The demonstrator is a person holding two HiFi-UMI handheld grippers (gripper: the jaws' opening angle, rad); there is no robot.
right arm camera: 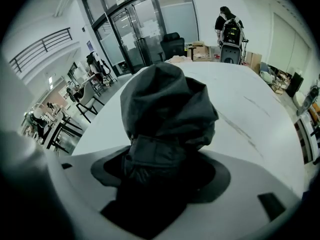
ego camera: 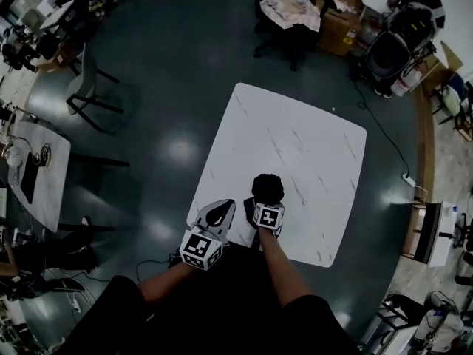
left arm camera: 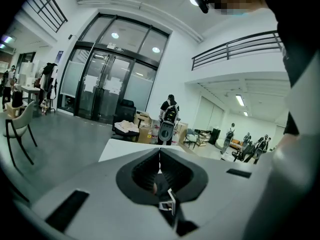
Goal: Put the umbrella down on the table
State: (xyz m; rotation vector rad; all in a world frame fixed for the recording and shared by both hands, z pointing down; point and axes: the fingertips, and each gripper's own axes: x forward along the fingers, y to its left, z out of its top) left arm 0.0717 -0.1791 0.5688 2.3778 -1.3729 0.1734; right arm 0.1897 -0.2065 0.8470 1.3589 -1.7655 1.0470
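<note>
1. A white marble table (ego camera: 295,146) stands on a dark floor (ego camera: 162,65).
2. Well apart from it are a chair (ego camera: 87,80) on the left, and an office chair (ego camera: 292,21) with boxes (ego camera: 340,17) beyond the far edge.
3. The right gripper (ego camera: 267,202) is clamped on the umbrella (ego camera: 267,187) over the table's near edge. Whether the umbrella touches the table cannot be told.
4. The umbrella is folded, with dark grey, crumpled fabric bunched out past the jaws.
5. The left gripper (ego camera: 219,214) is just beside it, jaws pressed together.
</note>
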